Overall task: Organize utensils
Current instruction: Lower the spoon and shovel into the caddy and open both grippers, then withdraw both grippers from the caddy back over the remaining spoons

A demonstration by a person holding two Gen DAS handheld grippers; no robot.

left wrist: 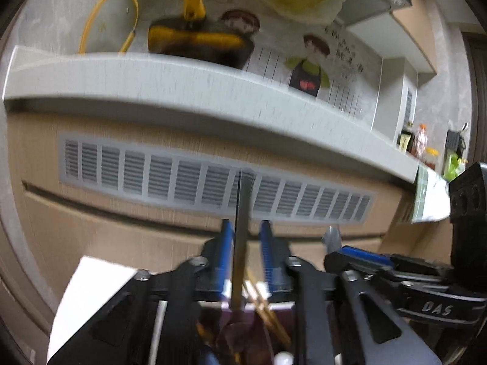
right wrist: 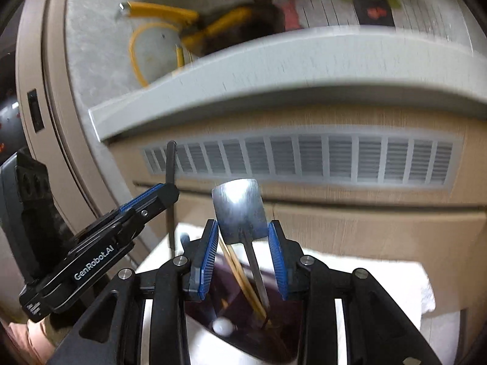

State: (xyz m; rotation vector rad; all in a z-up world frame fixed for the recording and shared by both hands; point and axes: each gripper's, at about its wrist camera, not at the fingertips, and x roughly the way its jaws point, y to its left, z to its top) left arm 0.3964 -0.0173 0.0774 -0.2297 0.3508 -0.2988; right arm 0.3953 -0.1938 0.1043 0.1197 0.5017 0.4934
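A dark purple cup (right wrist: 274,337) stands on a white cloth (right wrist: 380,286) just below both grippers and holds wooden chopsticks (right wrist: 240,273) and something with a white ball end (right wrist: 222,325). My right gripper (right wrist: 243,237) is shut on the head of a small metal spatula (right wrist: 239,210); its blue pads sit against the head's side edges and the handle runs down into the cup. My left gripper (left wrist: 247,243) is open around a thin dark rod (left wrist: 242,213) that rises from the cup (left wrist: 231,313); a gap shows beside the rod. The two grippers are close side by side.
Ahead is a beige cabinet front with a long grey vent grille (left wrist: 213,182) under a grey counter edge (left wrist: 182,85). A yellow hose (right wrist: 143,51) and a dark pan lie on the counter. Bottles (left wrist: 420,143) stand at the far right.
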